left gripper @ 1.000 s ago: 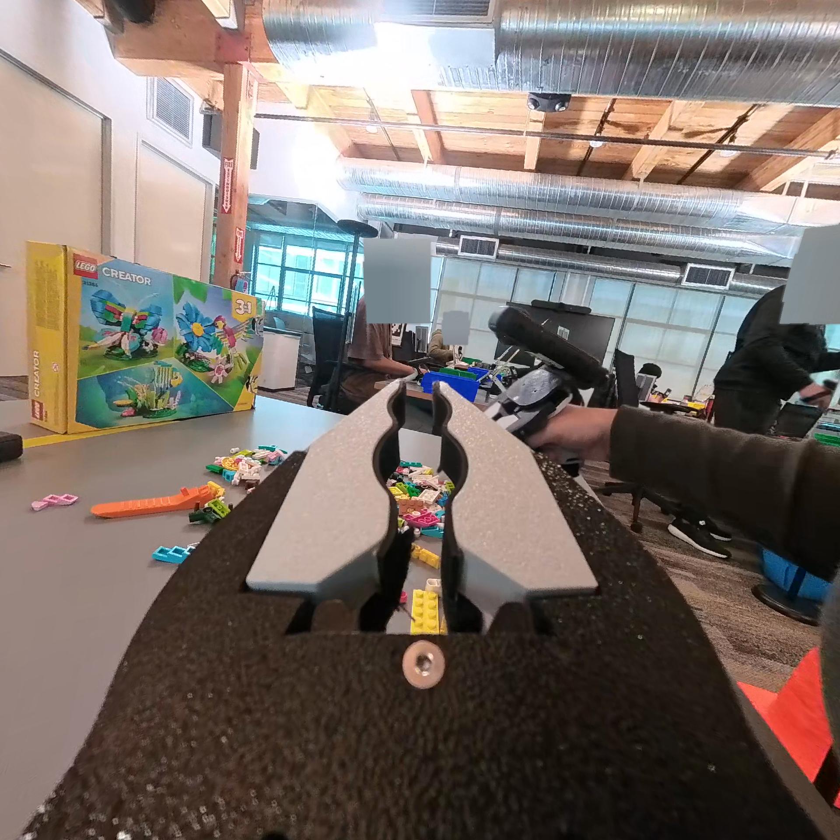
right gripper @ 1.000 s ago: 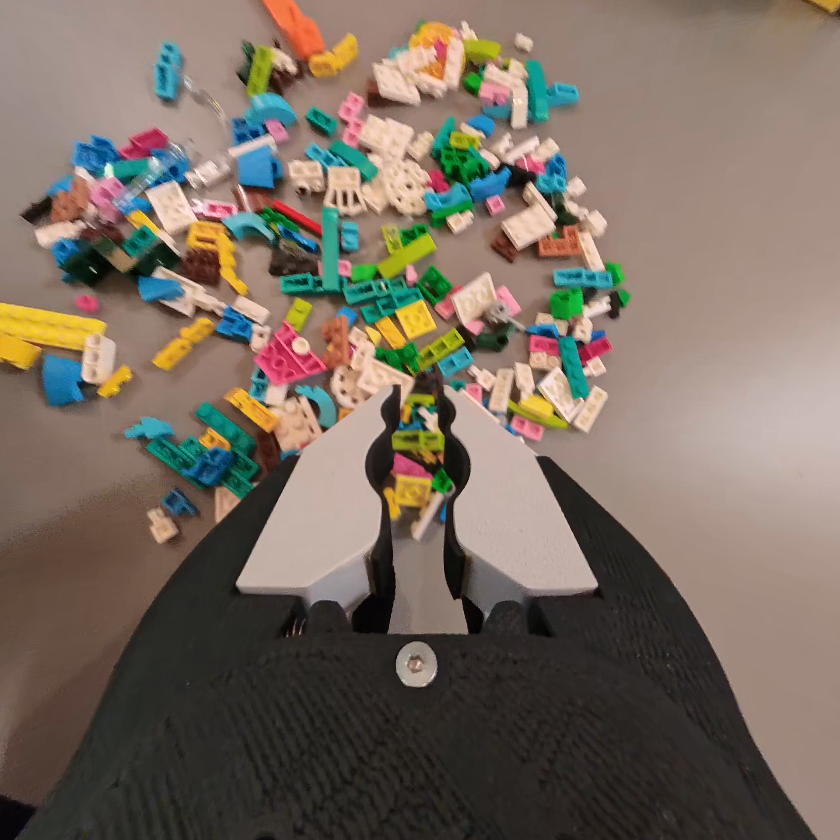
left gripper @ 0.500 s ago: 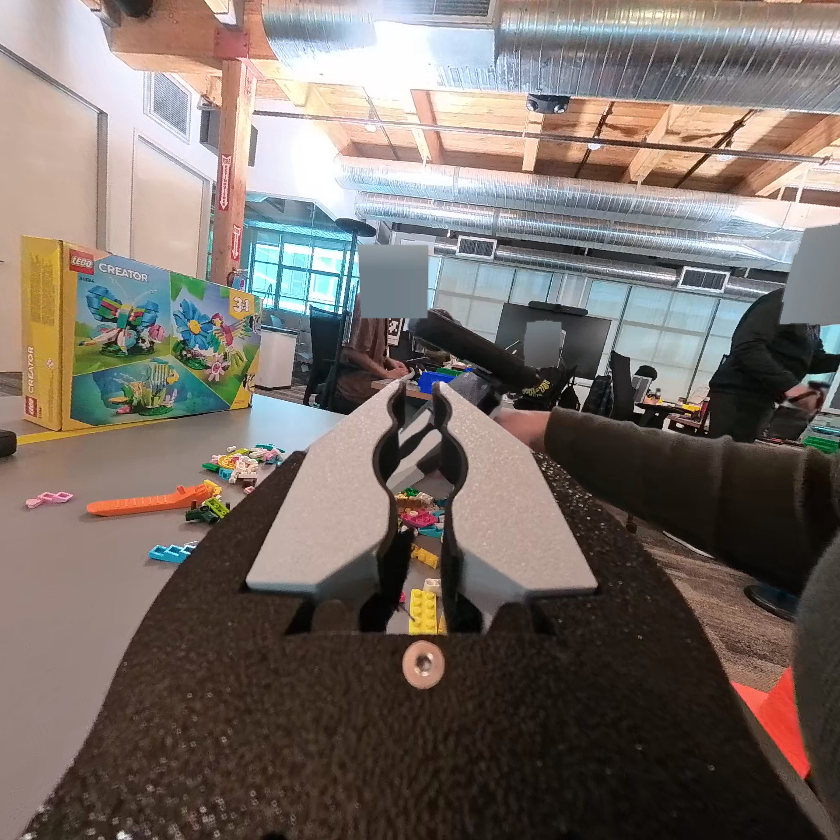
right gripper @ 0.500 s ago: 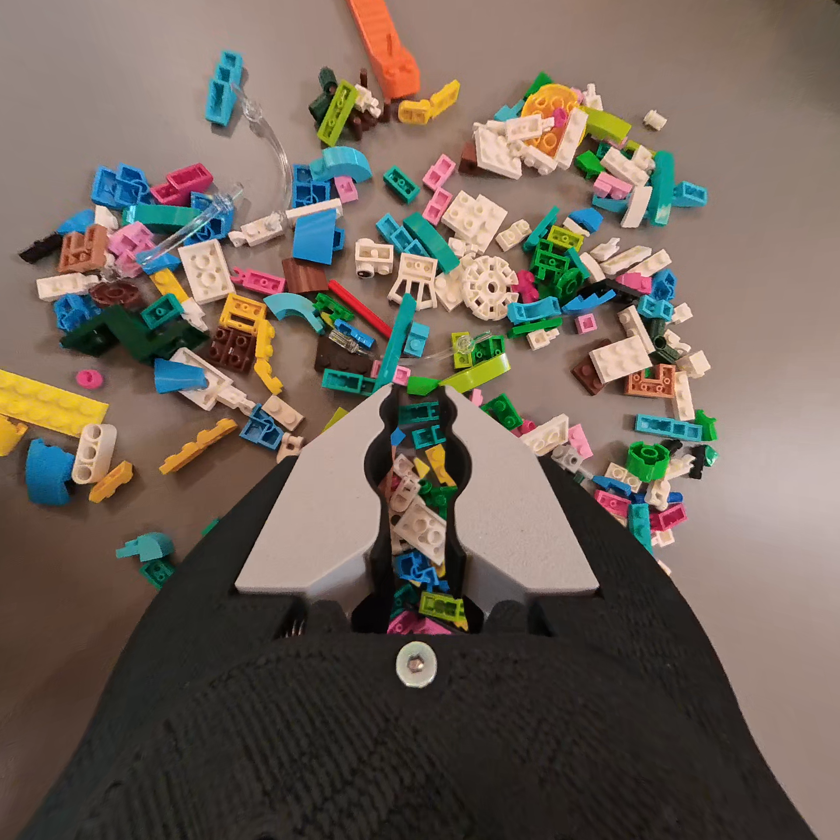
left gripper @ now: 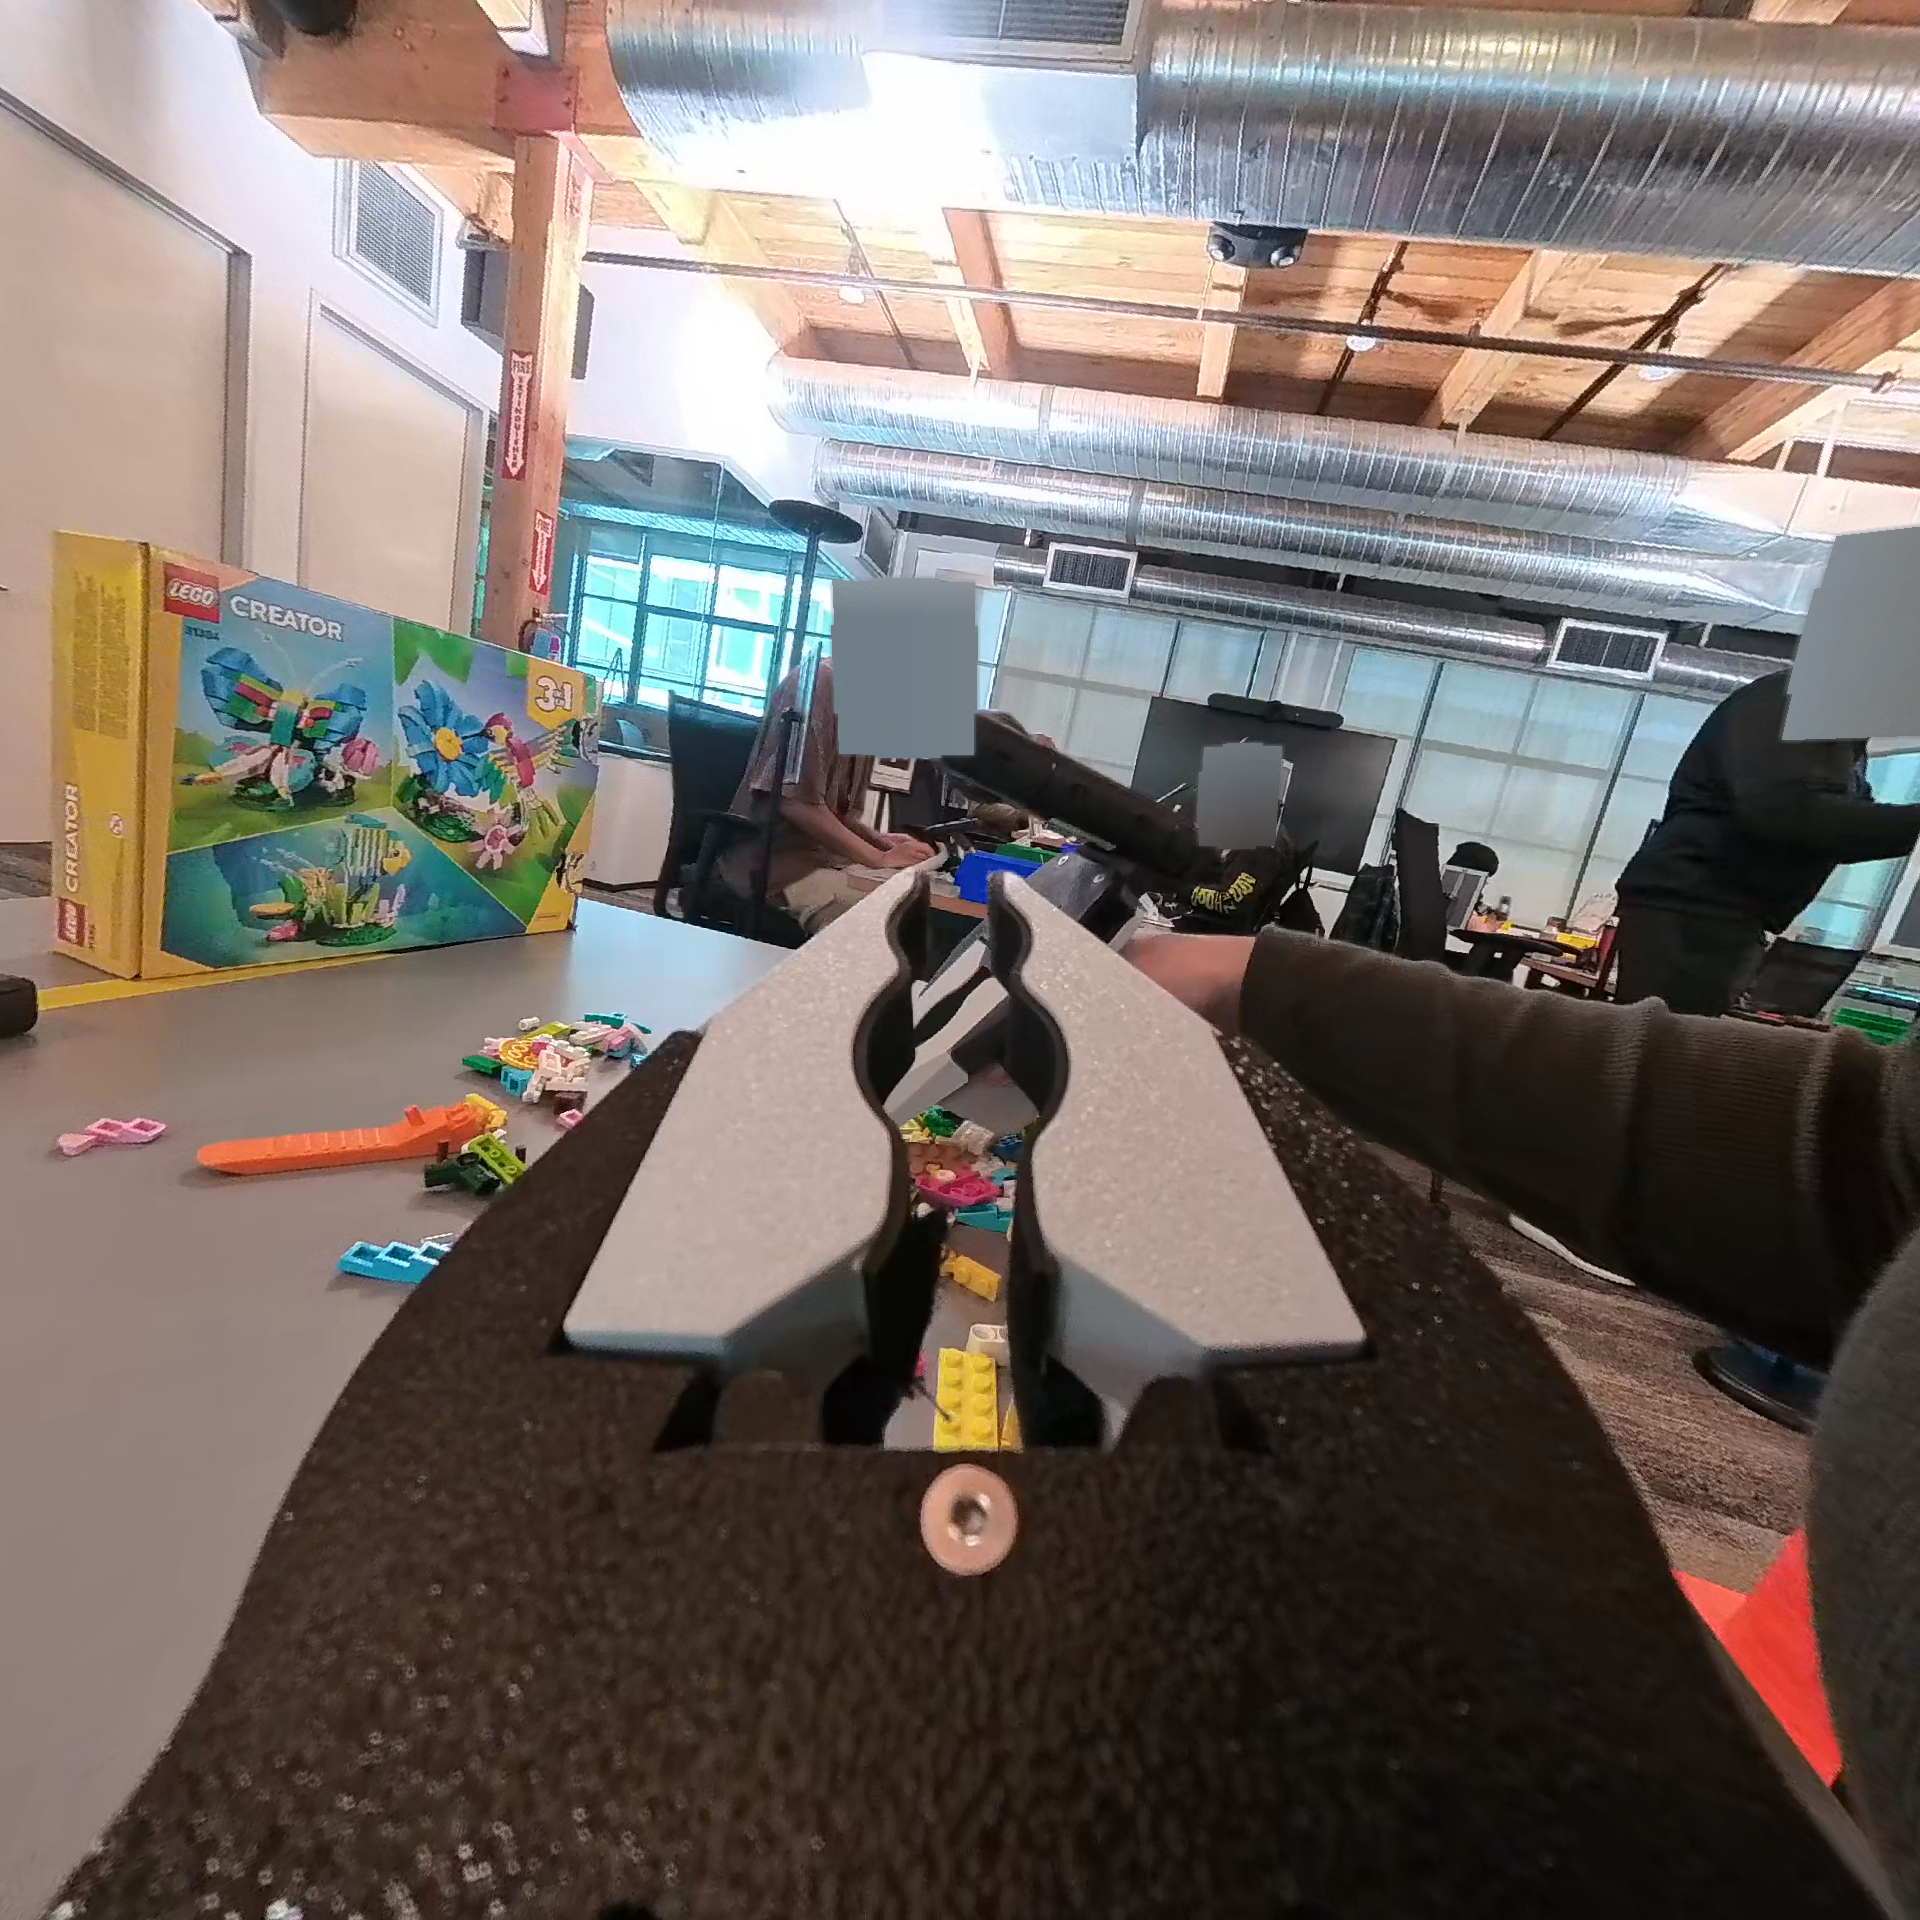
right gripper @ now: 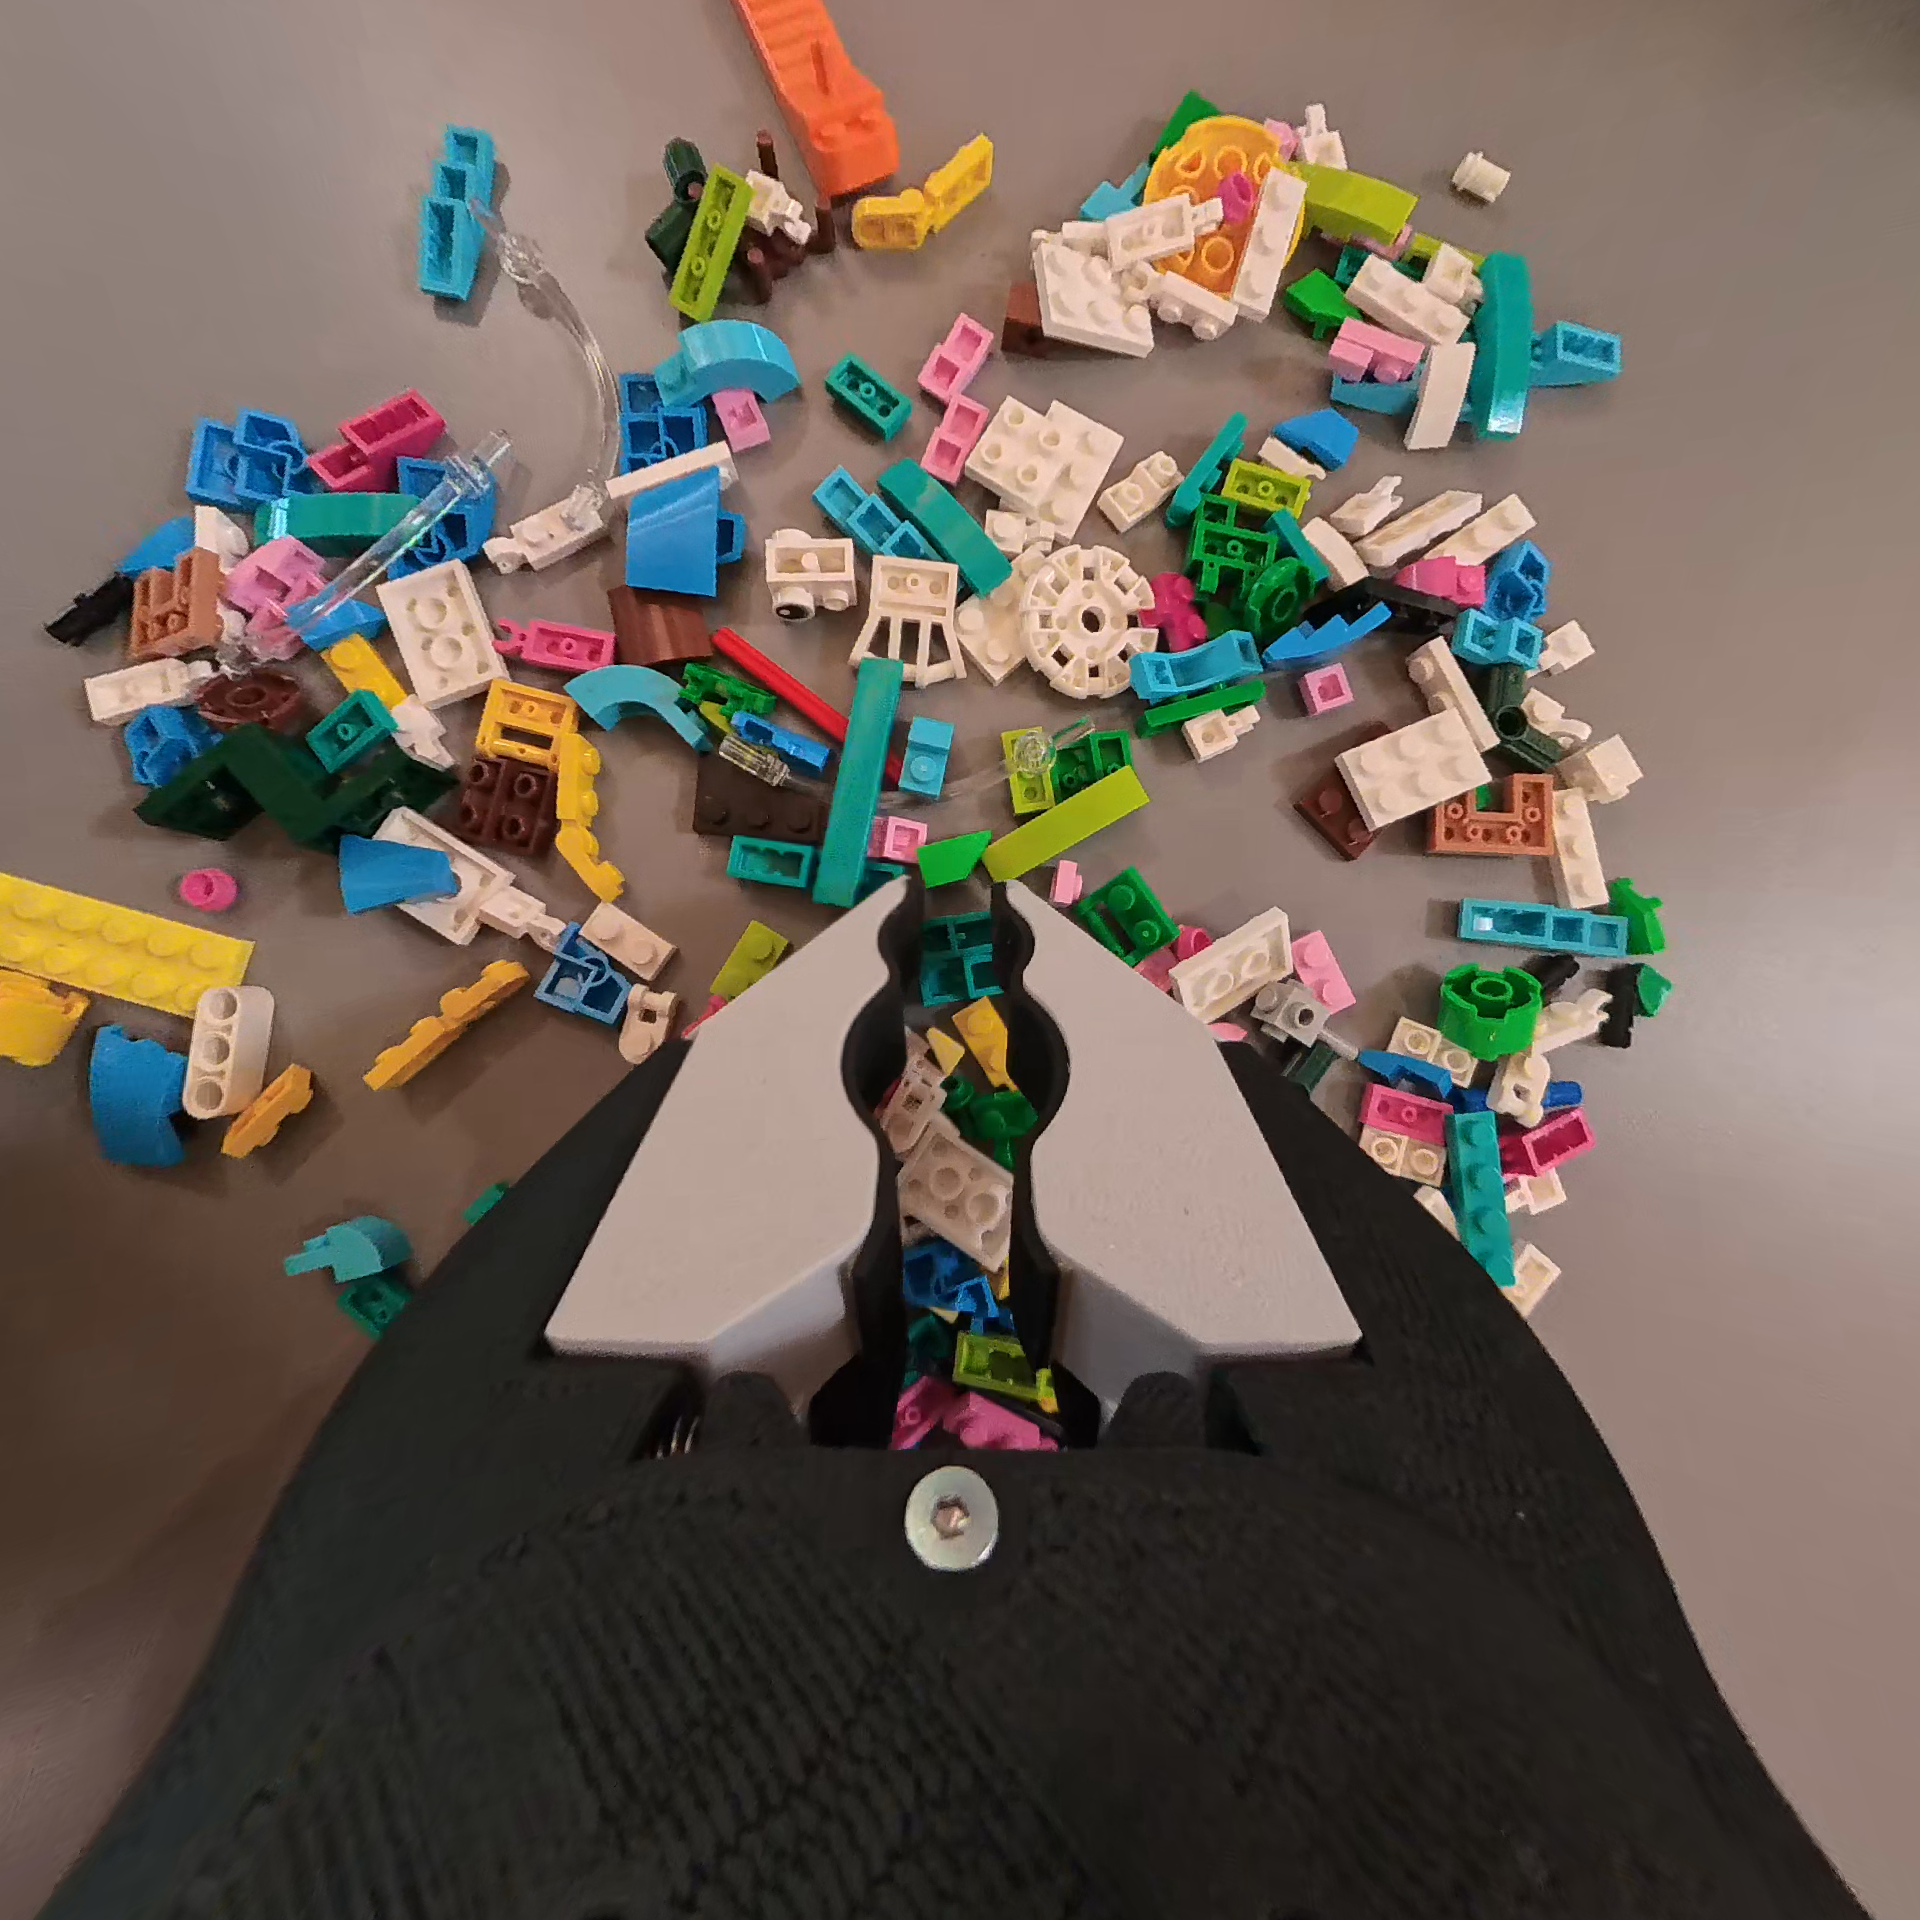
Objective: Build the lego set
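Note:
Many loose lego pieces [right gripper: 1081,613] in several colours lie scattered on the grey table [right gripper: 1766,623]. My right gripper [right gripper: 956,894] hovers low over the pile, open by a narrow gap and empty. Its tips are just short of a small lime green slope piece [right gripper: 951,860], with a long teal piece [right gripper: 862,790] to the left. My left gripper [left gripper: 958,883] is held level above the near part of the pile [left gripper: 956,1153], open by a narrow gap and empty. In the left wrist view, the right gripper [left gripper: 1049,914] shows behind the left gripper's fingers, tilted down in a dark-sleeved hand [left gripper: 1507,1101].
The lego box [left gripper: 322,790] stands at the far left of the table. An orange brick separator [left gripper: 332,1148] lies left of the pile; it also shows in the right wrist view [right gripper: 821,94]. A long yellow plate [right gripper: 114,935] lies at the pile's left edge. People sit and stand at desks beyond the table. The long yellow plate [right gripper: 114,935] is about equally far from each gripper, around 15 centimetres. The left camera catches it too, in the left wrist view [left gripper: 964,1398].
My right gripper has moved forward and lower over the pile, so the pieces look larger. In the left wrist view it swung from the right to behind my left fingers. The left gripper barely moved.

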`<state>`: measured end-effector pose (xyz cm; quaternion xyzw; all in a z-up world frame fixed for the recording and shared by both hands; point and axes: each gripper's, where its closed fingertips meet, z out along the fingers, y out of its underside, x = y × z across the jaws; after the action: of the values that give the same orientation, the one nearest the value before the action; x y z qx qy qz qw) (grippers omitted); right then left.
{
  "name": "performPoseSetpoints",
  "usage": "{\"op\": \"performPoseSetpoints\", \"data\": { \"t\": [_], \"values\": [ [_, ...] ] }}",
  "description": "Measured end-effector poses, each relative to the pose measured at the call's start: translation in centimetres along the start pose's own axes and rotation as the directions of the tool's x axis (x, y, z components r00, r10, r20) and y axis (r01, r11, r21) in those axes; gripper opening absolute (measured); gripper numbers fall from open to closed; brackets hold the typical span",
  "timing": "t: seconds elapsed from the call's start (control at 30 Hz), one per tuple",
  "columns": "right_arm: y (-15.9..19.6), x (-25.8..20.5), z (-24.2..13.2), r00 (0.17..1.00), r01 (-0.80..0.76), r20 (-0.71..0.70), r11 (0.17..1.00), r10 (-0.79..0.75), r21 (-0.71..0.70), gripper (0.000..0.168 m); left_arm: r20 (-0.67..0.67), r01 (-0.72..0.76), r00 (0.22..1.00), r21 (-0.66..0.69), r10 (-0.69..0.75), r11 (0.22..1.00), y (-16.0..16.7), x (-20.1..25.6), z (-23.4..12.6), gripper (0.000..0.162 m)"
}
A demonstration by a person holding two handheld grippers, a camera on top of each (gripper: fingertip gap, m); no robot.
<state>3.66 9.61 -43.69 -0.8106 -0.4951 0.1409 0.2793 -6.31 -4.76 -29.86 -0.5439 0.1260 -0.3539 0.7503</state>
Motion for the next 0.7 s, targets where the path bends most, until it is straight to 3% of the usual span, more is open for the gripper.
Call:
{"op": "performPoseSetpoints", "data": {
  "t": [0.27, 0.7],
  "values": [
    [-0.41, 0.09, 0.57, 0.995, -0.092, 0.037, 0.995, 0.091, 0.038, 0.009, 0.002, 0.007, 1.000, 0.001, -0.007, 1.000, 0.03, 0.00, 0.11, 0.008],
    [-0.82, 0.33, 0.86, 1.000, -0.021, -0.019, 0.999, 0.022, 0.049, 0.007, 0.009, 0.015, 1.000, 0.004, -0.015, 1.000, 0.00, -0.19, 0.24, 0.008]
  ]
}}
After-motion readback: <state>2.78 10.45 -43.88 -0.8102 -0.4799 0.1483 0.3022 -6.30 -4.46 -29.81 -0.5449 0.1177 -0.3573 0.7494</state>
